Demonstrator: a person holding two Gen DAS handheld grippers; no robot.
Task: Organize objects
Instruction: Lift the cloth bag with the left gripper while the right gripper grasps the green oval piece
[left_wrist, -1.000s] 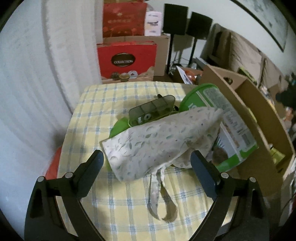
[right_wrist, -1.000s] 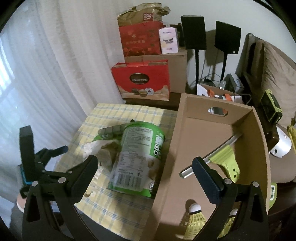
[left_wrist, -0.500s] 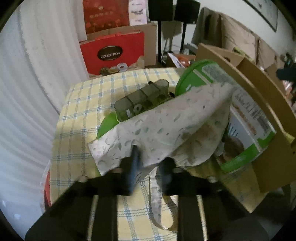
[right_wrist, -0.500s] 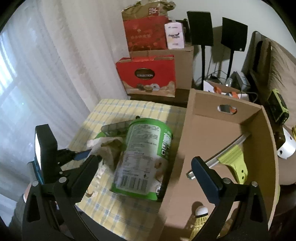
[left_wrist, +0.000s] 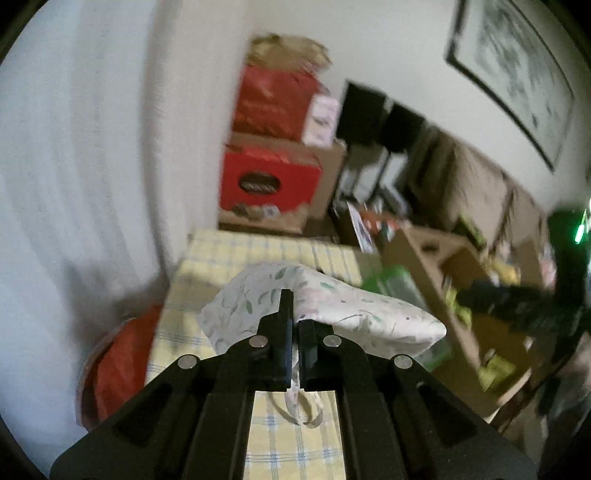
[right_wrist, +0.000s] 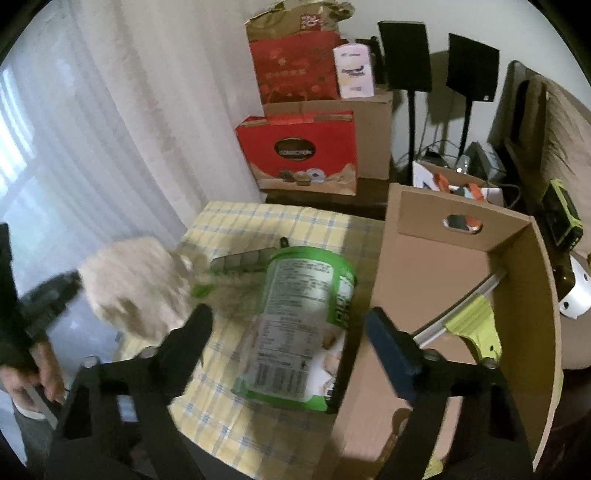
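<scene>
Right wrist: checked tablecloth (right_wrist: 236, 229) beside curtain (right_wrist: 110, 129)

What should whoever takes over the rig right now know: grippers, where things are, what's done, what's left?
Left gripper: shut on the cloth bag, held above the table.
Right gripper: nothing gripped, jaws closing, hovering over the green can.
The can lies on its side beside the cardboard box; a pill organizer sits behind it.
Done: a squeegee lies in the box.
Left: box the bag, can and organizer.
</scene>
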